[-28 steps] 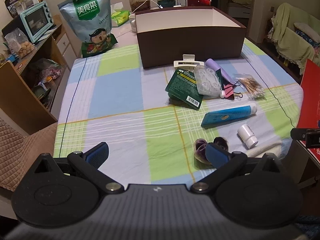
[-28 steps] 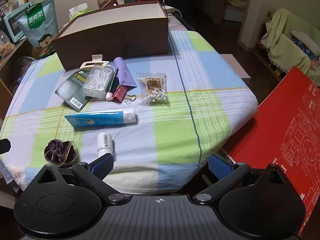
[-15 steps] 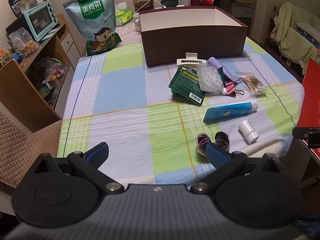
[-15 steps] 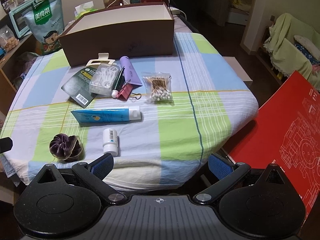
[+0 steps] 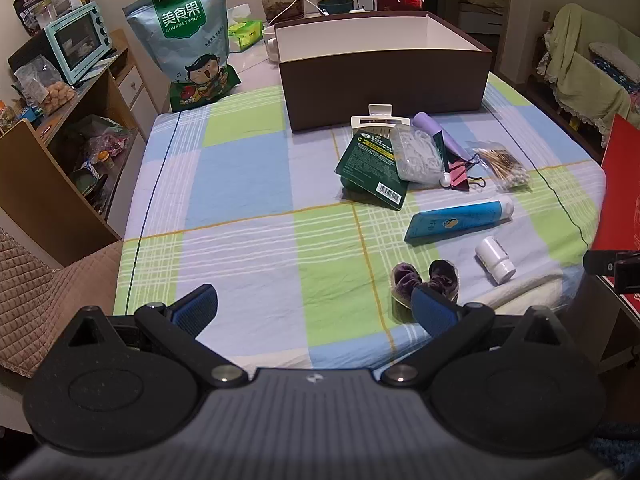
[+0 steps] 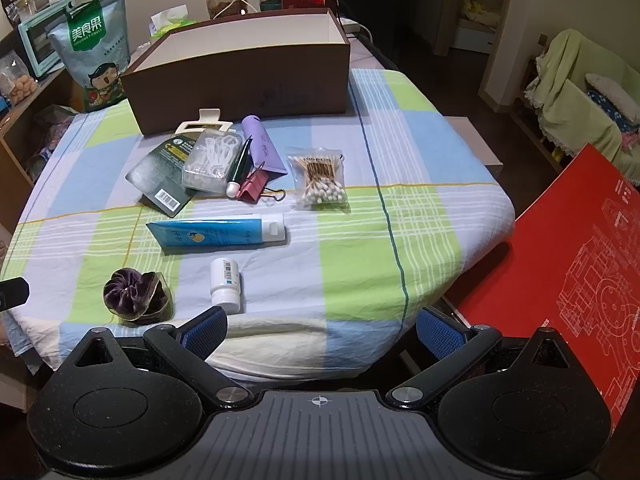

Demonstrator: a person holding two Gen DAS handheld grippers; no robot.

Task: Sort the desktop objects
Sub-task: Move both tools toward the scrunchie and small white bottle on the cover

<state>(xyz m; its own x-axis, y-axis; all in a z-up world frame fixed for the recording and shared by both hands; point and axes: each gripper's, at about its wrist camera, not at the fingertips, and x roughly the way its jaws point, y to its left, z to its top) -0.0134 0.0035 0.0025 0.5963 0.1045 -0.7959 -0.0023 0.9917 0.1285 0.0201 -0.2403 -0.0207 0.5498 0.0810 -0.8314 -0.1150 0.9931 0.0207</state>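
Both claws spread, empty: left claw [image 5: 314,306] near the scrunchie [image 5: 424,280]; right claw [image 6: 322,328] risks rolling the white bottle [image 6: 226,282] at eleven o'clock.

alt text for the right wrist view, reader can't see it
The open right gripper hovers empty at the near edge of a checked tablecloth. Small items lie scattered ahead: a purple scrunchie, a white pill bottle, a blue tube and a bag of cotton swabs. Behind them stands an open brown box.
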